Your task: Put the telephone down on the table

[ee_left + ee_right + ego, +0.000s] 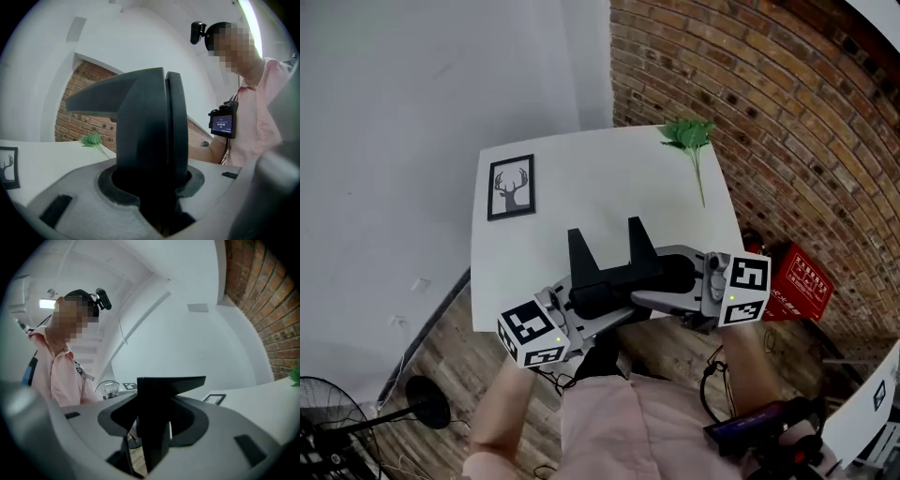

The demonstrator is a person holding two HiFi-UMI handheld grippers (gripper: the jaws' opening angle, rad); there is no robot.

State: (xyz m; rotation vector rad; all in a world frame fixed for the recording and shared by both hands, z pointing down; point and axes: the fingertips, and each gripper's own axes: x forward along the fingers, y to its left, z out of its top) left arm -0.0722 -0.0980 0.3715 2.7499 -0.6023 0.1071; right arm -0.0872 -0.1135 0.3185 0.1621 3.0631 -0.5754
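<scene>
The telephone point(614, 274) is a black piece with two upright prongs, held above the near edge of the white table point(581, 169). My left gripper point(598, 305) grips it from the near left, and my right gripper point(661, 281) grips it from the right; both are shut on it. In the left gripper view the dark telephone point(145, 122) rises from between the grey jaws of that gripper point(154, 197). The right gripper view likewise shows the telephone point(157, 413) wedged between the jaws of the right gripper point(154, 427). Its underside is hidden.
A framed deer picture point(511, 187) lies on the table's left side and a green sprig point(689, 136) at its far right corner. A brick wall point(787, 122) runs along the right, with a red box point(799, 278) on the floor. A fan point(328, 422) stands at lower left.
</scene>
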